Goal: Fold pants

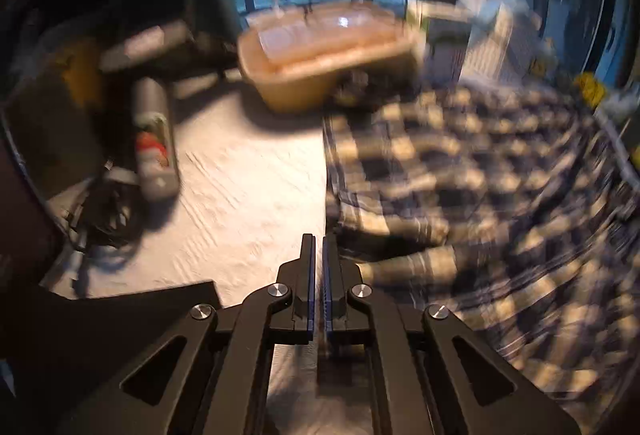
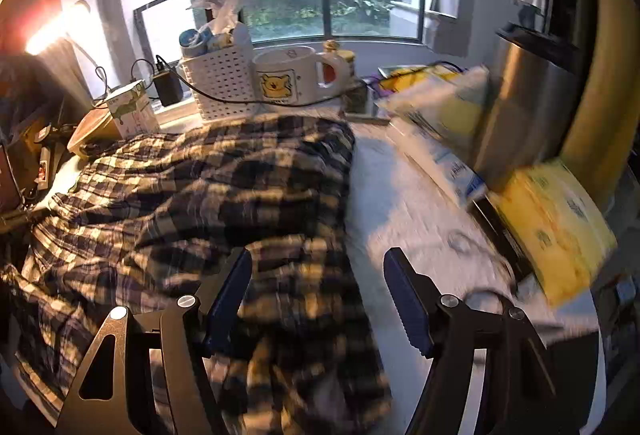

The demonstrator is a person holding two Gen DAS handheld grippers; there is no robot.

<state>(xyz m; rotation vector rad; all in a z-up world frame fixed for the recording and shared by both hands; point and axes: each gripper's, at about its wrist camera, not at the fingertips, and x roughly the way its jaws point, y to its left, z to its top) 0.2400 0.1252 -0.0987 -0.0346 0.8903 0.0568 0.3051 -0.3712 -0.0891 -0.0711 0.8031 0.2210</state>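
The plaid pants [image 1: 460, 187] lie bunched on the white table [image 1: 248, 187], filling the right half of the left wrist view. My left gripper [image 1: 318, 239] is shut and empty, just left of the pants' edge, above the bare table. In the right wrist view the pants [image 2: 192, 187] spread across the left and middle. My right gripper [image 2: 318, 263] is open, its jaws straddling the pants' right edge, with the left finger [image 2: 232, 287] over the cloth and the right finger [image 2: 408, 295] over the table [image 2: 400, 203].
A tan tub [image 1: 328, 51] and a dark canister [image 1: 154, 139] with cables stand at the back left. A white basket [image 2: 220, 83], a Pooh mug [image 2: 292, 75], a steel bin [image 2: 528, 107] and yellow packs [image 2: 556, 227] crowd the back and right.
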